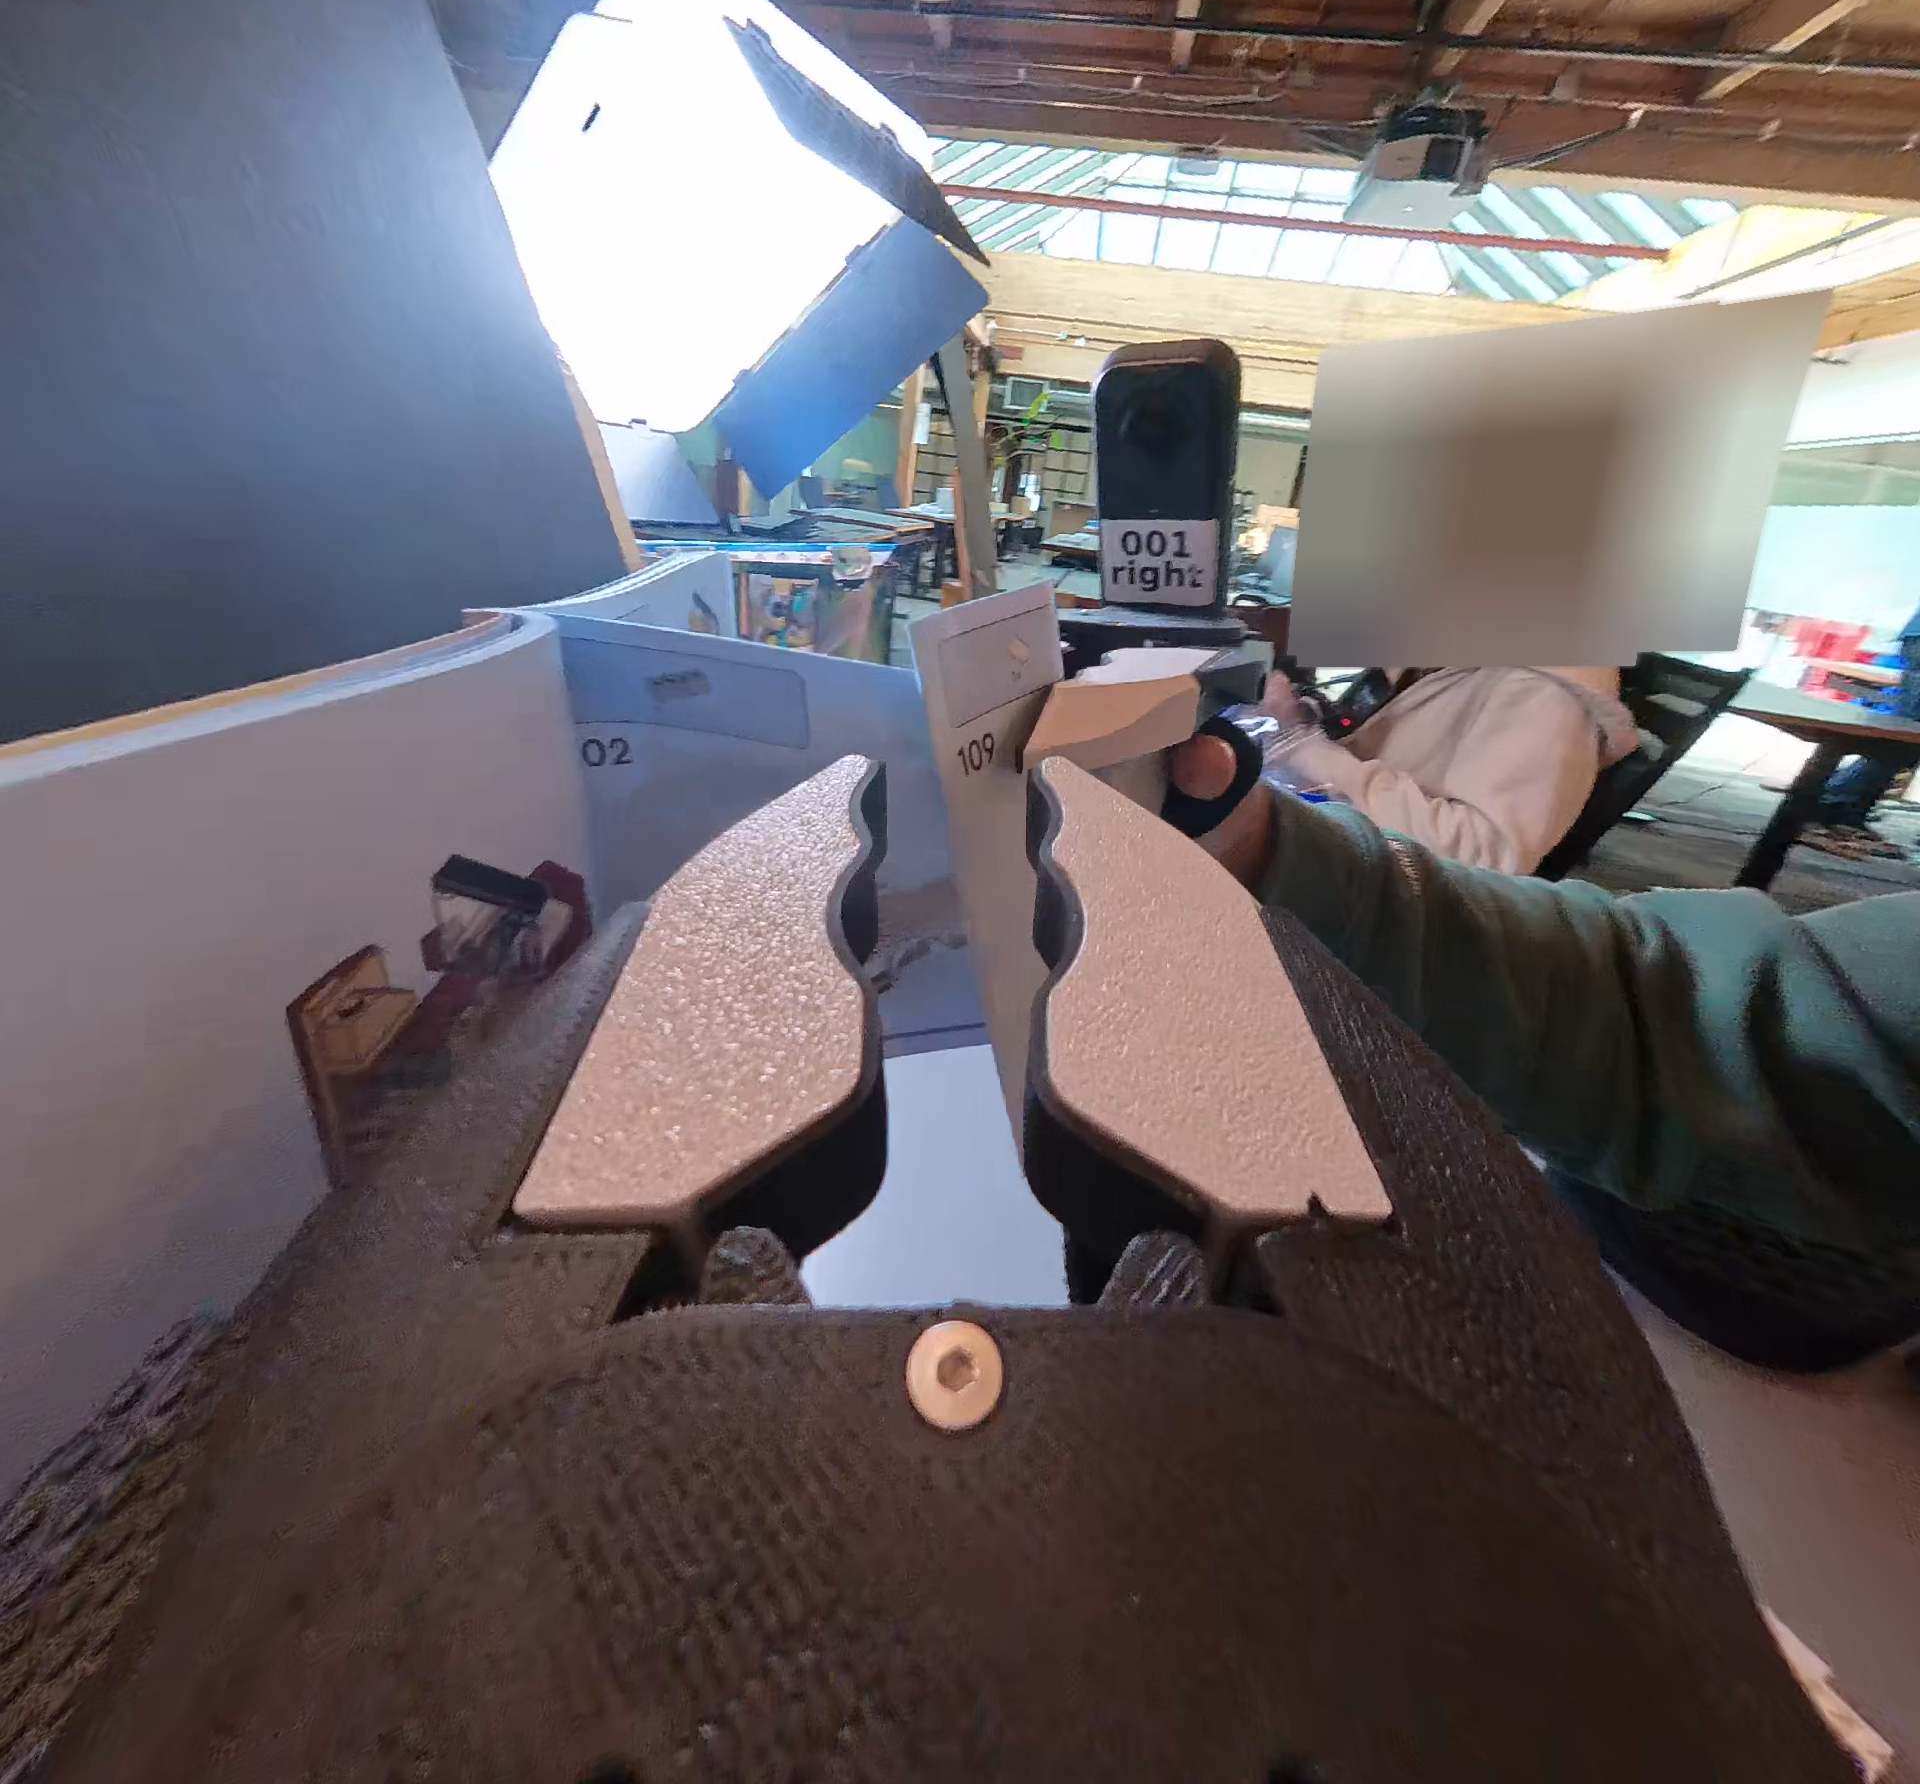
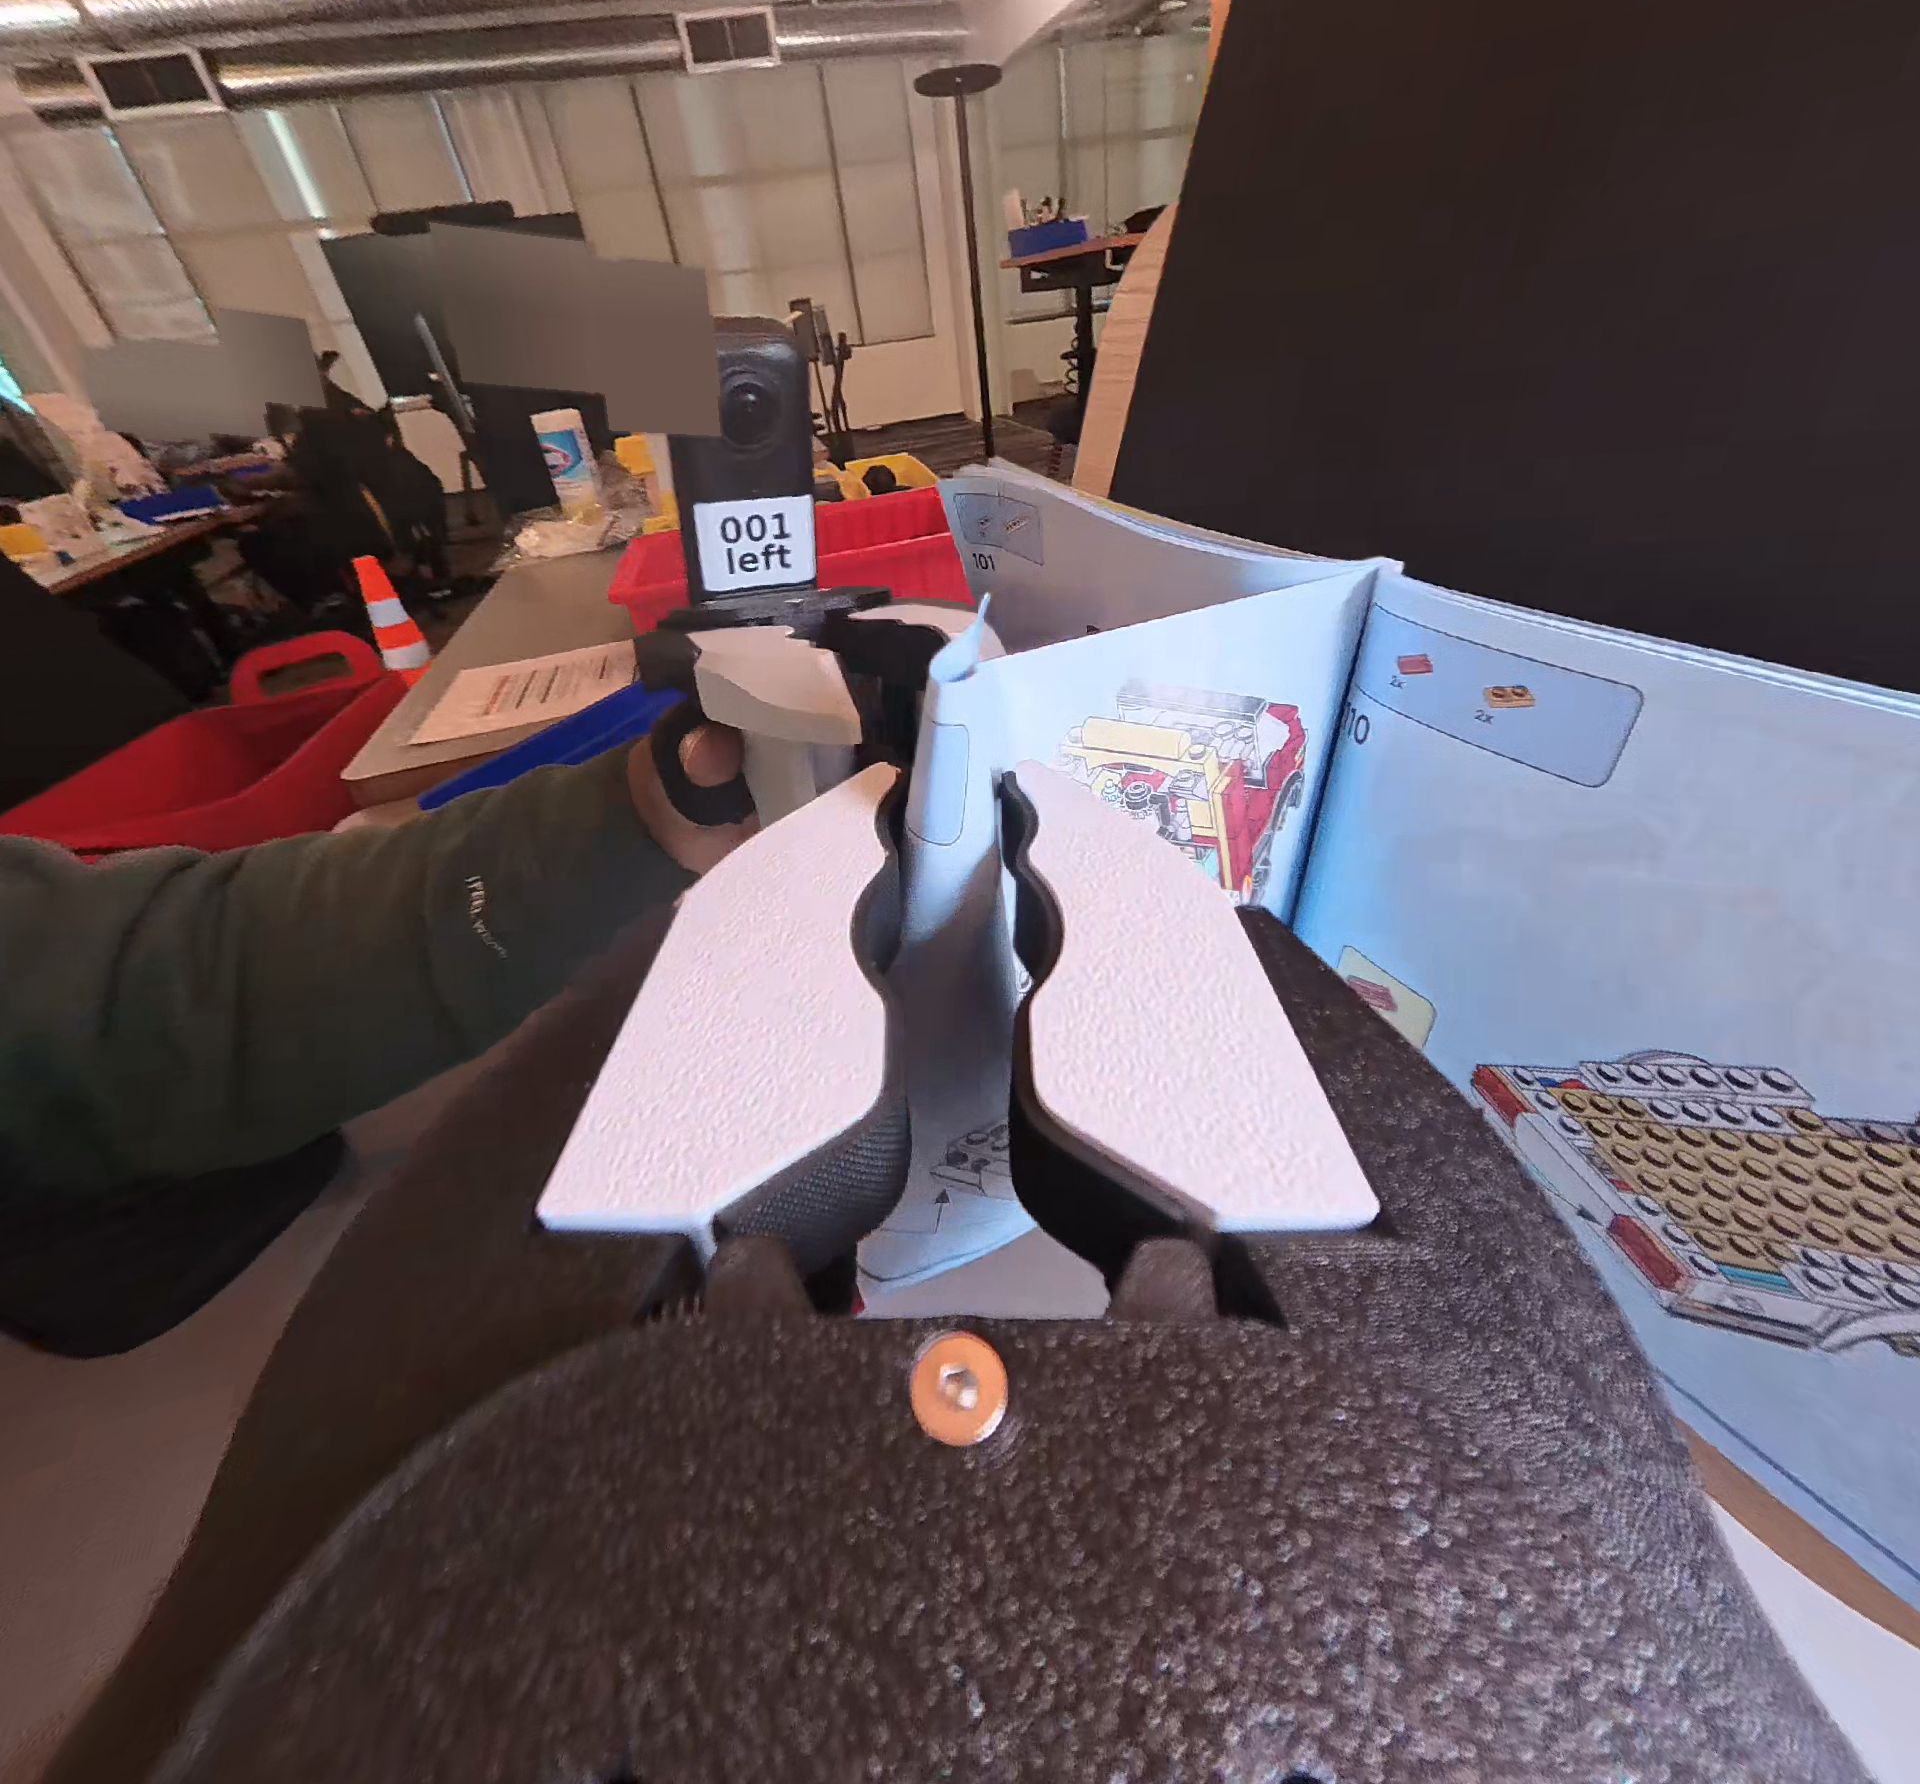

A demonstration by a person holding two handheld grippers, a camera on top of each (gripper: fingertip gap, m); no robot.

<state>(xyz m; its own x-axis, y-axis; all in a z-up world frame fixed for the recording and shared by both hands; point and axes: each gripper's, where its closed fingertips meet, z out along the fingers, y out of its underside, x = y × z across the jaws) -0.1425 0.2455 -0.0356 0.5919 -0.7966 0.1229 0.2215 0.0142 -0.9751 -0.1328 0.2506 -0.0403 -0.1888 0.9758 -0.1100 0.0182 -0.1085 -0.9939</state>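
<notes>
A brick-building instruction booklet (image 2: pixel 1558 903) lies open, with pages curving up; it also shows in the left wrist view (image 1: pixel 260 851). One loose page (image 2: pixel 940 851) stands upright between the two grippers. My right gripper (image 2: pixel 948 784) has its jaws narrowly apart around this page, with a gap still showing beside it. My left gripper (image 1: pixel 956 778) is open; the same page (image 1: pixel 987 685) stands just inside its right finger (image 1: pixel 1143 955), free of the left one. The right gripper (image 1: pixel 1122 706) shows behind the page in the left wrist view, and the left gripper (image 2: pixel 790 685) faces me in the right wrist view.
A dark backdrop board (image 2: pixel 1558 280) stands behind the booklet. Red bins (image 2: pixel 894 529) (image 2: pixel 208 778), a printed sheet (image 2: pixel 520 690) and an orange cone (image 2: pixel 390 612) lie to the left. A bright light panel (image 1: pixel 675 207) hangs overhead. A seated person in white (image 1: pixel 1455 758) is behind. My two grippers' fingertips are within a few centimetres of each other.
</notes>
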